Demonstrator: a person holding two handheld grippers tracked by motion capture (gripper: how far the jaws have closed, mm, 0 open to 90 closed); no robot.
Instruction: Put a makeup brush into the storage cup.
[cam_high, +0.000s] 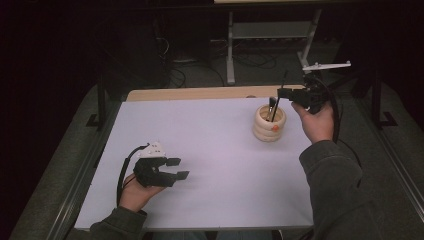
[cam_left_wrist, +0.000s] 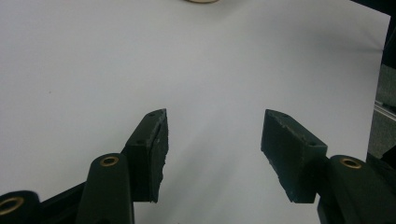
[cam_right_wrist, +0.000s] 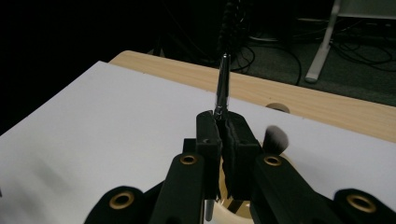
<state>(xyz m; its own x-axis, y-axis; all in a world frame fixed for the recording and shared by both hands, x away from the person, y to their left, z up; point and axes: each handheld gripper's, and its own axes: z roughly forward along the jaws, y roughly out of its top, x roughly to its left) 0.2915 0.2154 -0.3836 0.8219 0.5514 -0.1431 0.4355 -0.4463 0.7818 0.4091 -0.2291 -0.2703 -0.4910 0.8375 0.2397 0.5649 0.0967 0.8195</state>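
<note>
The holder (cam_high: 269, 123) stands on the table (cam_high: 210, 150) just beside and below the right gripper (cam_high: 281, 93), on its inner side. A brush (cam_high: 281, 90) is clamped between that gripper's jaws, reaching down into the holder, where another brush (cam_high: 271, 104) also stands. The left gripper (cam_high: 177, 168) hovers over bare table, well apart from the holder, which lies ahead of its jaws.

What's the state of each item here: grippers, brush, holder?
Left gripper: open, empty, low over the table.
Right gripper: shut on the thin brush, above the holder.
Thin brush: upright, clamped mid-handle.
Holder: upright, a fluffy brush inside.
</note>
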